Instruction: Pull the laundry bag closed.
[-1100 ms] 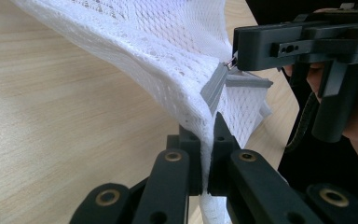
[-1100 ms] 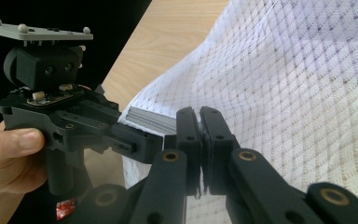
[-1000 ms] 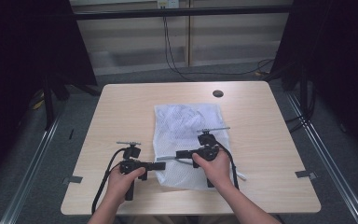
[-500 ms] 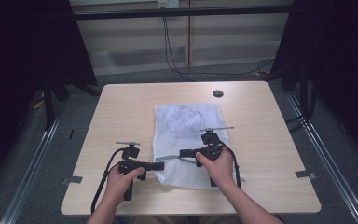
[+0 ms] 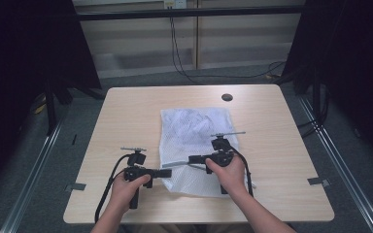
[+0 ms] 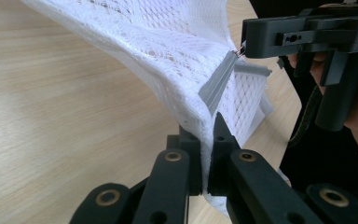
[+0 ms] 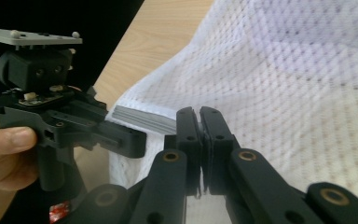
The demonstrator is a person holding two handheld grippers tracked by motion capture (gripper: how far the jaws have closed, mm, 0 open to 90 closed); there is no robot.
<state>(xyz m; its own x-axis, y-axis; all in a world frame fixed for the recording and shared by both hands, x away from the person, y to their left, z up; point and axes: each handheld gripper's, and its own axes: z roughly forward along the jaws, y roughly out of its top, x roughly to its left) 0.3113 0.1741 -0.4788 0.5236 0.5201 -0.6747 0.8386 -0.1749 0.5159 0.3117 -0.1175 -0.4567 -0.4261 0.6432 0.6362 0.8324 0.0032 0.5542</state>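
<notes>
A pale wooden desk (image 5: 126, 116) carries a white mesh bag (image 5: 194, 131), lying between and beyond both tongs. A dark round hole (image 5: 227, 97) sits far beyond the right tongs.

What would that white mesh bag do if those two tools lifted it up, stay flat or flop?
Probably flop: the white mesh bag already drapes in soft folds where the left gripper pinches its edge. It looks light, being thin open netting. The grey zipper strip seems its only firmer part.
</notes>
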